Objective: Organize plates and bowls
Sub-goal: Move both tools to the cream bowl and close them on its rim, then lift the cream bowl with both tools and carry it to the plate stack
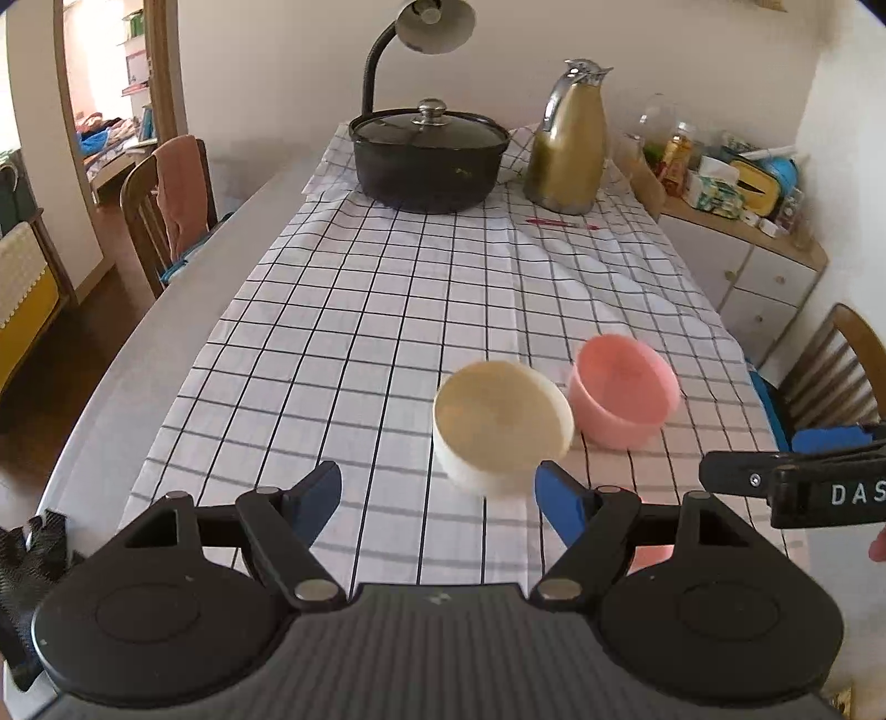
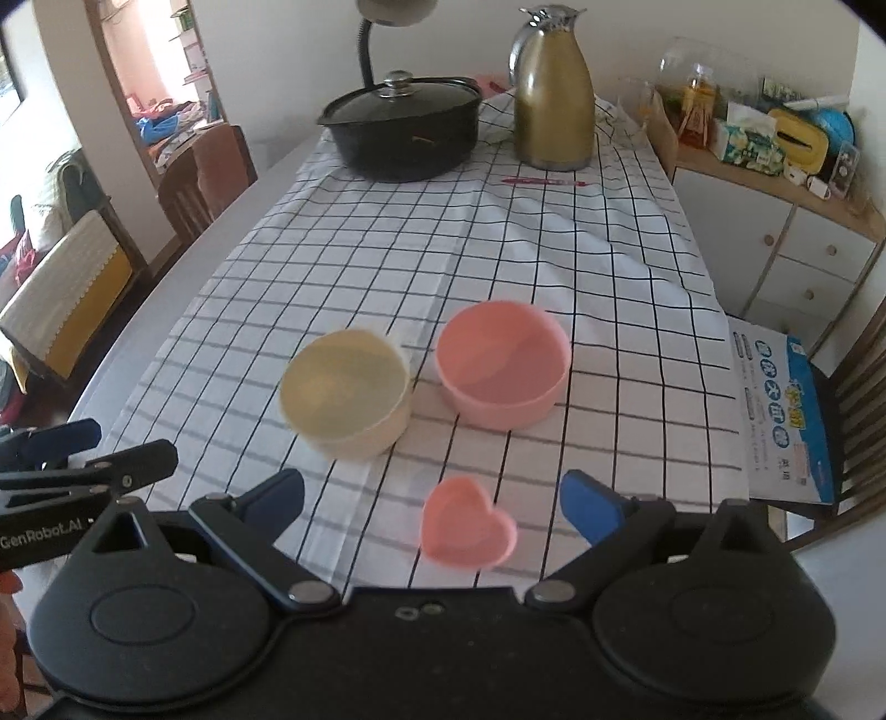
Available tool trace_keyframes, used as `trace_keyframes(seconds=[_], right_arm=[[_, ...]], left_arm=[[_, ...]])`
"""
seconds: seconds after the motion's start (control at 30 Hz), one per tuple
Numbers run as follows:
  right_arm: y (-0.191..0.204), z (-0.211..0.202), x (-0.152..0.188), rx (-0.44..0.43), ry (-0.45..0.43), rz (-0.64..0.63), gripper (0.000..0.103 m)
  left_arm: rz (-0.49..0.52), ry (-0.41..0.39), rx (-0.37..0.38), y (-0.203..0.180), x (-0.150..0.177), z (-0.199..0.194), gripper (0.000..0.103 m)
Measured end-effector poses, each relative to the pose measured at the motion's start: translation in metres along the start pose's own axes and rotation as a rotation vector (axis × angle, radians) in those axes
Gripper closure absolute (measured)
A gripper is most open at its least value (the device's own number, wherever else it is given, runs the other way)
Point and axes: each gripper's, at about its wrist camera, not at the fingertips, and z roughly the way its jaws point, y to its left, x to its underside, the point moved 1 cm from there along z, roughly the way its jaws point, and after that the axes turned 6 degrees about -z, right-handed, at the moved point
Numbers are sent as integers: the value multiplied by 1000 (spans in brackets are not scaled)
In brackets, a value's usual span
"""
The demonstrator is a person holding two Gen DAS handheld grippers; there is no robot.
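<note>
At the far end of my table [image 1: 138, 354], on the checked cloth [image 1: 387, 288], I see a black lidded pot [image 1: 429, 160] with a gold and silver jug [image 1: 567, 144] just beside it toward the right edge. A grey gooseneck lamp [image 1: 432, 25] bends over the pot from behind, and a red pen [image 2: 545, 181] lies on the cloth near the jug's foot. Off the right edge stands a white cabinet [image 2: 775, 249] (its top crowded with boxes and bottles), and wooden chairs [image 1: 166, 205] sit along the left edge.
</note>
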Motion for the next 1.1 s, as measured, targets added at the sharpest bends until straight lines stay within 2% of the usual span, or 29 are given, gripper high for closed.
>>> trace_keyframes(seconds=[0.23,0.4,0.53,0.73,0.8,0.83,0.93,1.0,1.03,1.1], right_arm=[[-6,48,-20,-38,49,6,7],[3,83,-22,-57,94,-16,15],[10,105,-24,-54,120,-23,16],[18,132,-26,-57,149,-17,30],[20,137,-26,-55,155,-15,35],[20,139,-26,-56,155,-12,36],[19,144,-27,-63,163,-4,50],[20,146,-26,-66,167,1,59],[20,147,-27,-71,169,5,61],[20,148,-27,-79,170,9,72]], left_arm=[[-33,34,-41,0,-22,54,26],[-47,59,-60,4,-31,89,26],[-60,93,-45,6,-32,114,26],[-81,130,-31,9,-28,140,28],[-93,150,-13,11,-27,146,43],[-99,161,-12,11,-26,149,45],[-97,170,-16,11,-23,153,57],[-95,178,-8,11,-23,156,71],[-92,180,-5,10,-23,156,71],[-79,181,-6,9,-22,156,75]])
